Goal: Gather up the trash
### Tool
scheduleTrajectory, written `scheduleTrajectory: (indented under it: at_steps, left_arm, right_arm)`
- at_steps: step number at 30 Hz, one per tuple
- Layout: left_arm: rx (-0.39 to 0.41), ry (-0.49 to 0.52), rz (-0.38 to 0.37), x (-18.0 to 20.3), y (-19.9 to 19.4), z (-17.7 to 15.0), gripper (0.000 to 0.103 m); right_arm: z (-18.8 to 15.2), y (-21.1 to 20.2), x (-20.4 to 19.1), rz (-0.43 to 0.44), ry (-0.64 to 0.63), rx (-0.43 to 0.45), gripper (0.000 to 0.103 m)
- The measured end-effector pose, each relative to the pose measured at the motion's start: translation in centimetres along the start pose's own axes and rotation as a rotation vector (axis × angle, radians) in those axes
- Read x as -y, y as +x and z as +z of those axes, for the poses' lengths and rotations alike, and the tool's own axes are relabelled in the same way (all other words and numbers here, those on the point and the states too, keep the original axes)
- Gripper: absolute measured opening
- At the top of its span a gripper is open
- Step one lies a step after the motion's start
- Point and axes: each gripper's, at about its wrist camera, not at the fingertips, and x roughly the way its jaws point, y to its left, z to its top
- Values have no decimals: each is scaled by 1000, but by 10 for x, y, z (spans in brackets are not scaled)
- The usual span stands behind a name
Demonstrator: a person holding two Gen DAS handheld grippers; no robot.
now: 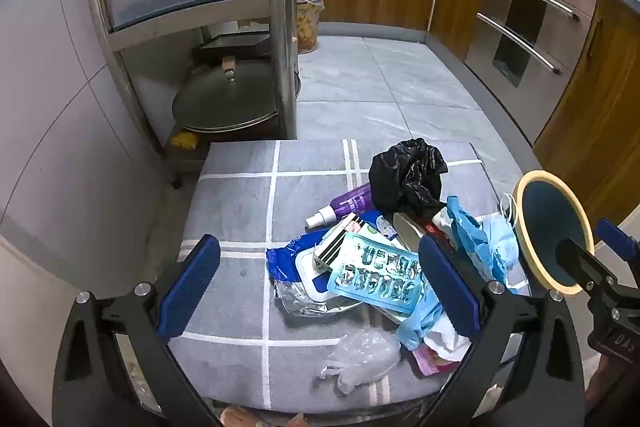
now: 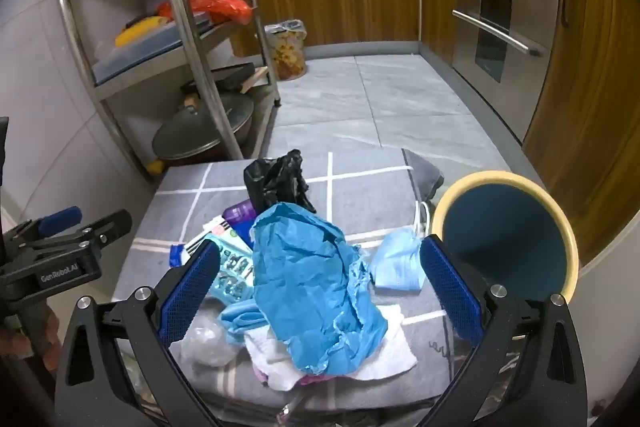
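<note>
1. Left hand-held gripper (image 1: 320, 287): jaws spread wide, nothing between the pads; it hangs above the near left part of the trash pile, angled down.
2. Right hand-held gripper (image 2: 320, 287): jaws also spread wide and empty, poised over the near right part of the pile, angled down.
3. Trash lies heaped on a grey cloth with white grid lines (image 1: 236, 211) covering the desk.
4. Far end of the heap: crumpled black plastic bag (image 1: 406, 177); just left of it a purple spray bottle (image 1: 344, 205) lying on its side, white cap pointing left.
5. Middle: light-blue blister pack (image 1: 376, 277) resting on a blue-and-white wrapper (image 1: 288, 259) and crinkled foil.
6. Right of middle: crumpled blue paper (image 2: 312, 287) on top of white tissue (image 2: 384, 347); a blue face mask (image 2: 396, 265) just to the right.
7. Near edge: clear plastic bag (image 1: 360, 353), knotted, lying apart from the blister pack; a pink wrapper (image 1: 430, 361) peeks from under the tissue.
8. Right edge of the desk: bin with cream rim and dark blue inside (image 2: 508, 231), mouth tipped toward the cameras, beside the face mask.
9. Background: steel shelf rack (image 1: 280, 27) on the left holding a lidded pan (image 1: 228, 99); grey tiled floor and wooden cabinets beyond.
</note>
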Motion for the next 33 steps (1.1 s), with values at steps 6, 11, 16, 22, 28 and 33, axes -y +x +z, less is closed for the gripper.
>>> scheduleTrajectory:
  at_steps: [6,11,16,22,28,33]
  left_arm:
    - [9,3,4,0,-1,1,98]
    - [10,0,0,0,-2,2,98]
    - [11,0,0,0,0,-2,98]
    - [3,-1,0,2,0,-4,98]
    - [1,-7,0,1,0,-4,98]
    - [-1,-9,-2,1,0,-5,98]
  right_arm:
    - [0,0,0,-4,-1,8,99]
    - [0,3,-1,-4,-3,11,99]
    - [0,0,1,-12,-2,7,99]
    - [0,1,0,-23,-6,5,99]
    - [0,2,2,-29,-2,1,99]
    - [-1,2,2,-33,-3,1,99]
